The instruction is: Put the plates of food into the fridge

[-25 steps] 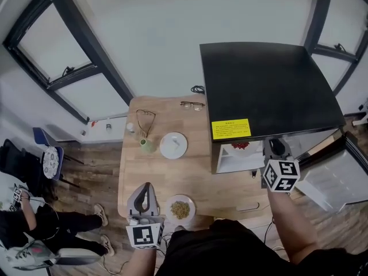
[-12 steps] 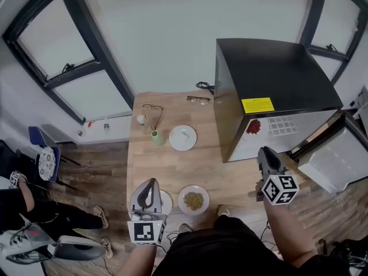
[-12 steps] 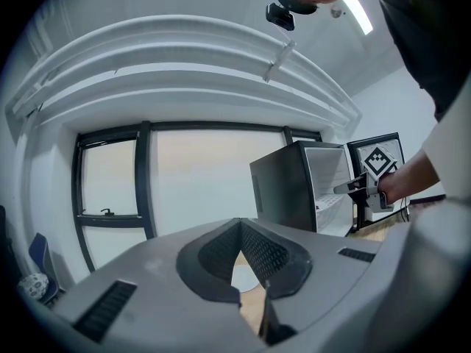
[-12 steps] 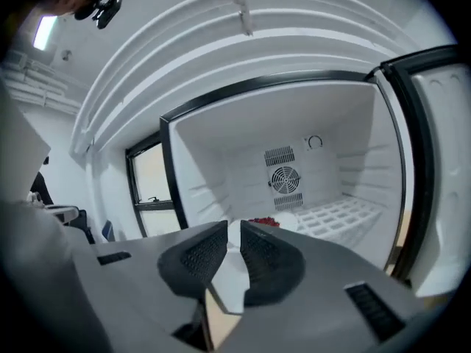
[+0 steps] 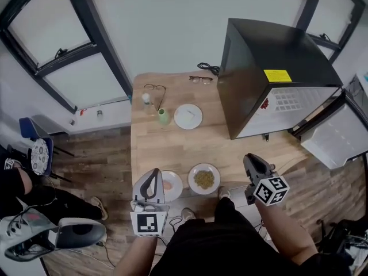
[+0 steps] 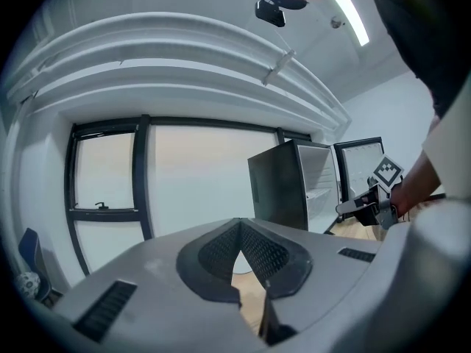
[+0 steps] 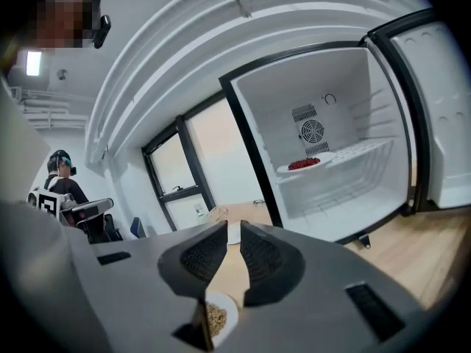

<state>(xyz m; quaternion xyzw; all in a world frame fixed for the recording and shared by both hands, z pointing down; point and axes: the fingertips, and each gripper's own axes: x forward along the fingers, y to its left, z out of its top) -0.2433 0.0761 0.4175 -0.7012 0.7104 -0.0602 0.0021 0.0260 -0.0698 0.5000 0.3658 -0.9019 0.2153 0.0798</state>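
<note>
Two plates sit at the near edge of the wooden table [image 5: 172, 148]: one with pinkish food [image 5: 172, 186], one with yellow-green food [image 5: 204, 179]. A third white plate [image 5: 188, 117] lies farther back. Inside the open black fridge [image 5: 276, 68] a plate of red food [image 7: 303, 165] rests on a shelf. My left gripper [image 5: 150, 171] hovers beside the pinkish plate, shut and empty, its tips meeting [image 6: 238, 230]. My right gripper [image 5: 249, 156] hangs off the table's right front corner, away from the fridge. Its jaws [image 7: 232, 230] stand a narrow gap apart, empty, above the yellow-green plate [image 7: 215, 319].
A small green cup [image 5: 164, 117], a small bottle [image 5: 146, 98] and two pairs of glasses [image 5: 154, 88] lie at the table's back. The fridge door [image 5: 336, 137] swings open to the right. Another person [image 5: 14, 183] and a chair [image 5: 39, 154] are at the left.
My right gripper has drawn back from the fridge opening to the table's near right corner. The view has pulled back, so both near plates now show. The left gripper has barely moved.
</note>
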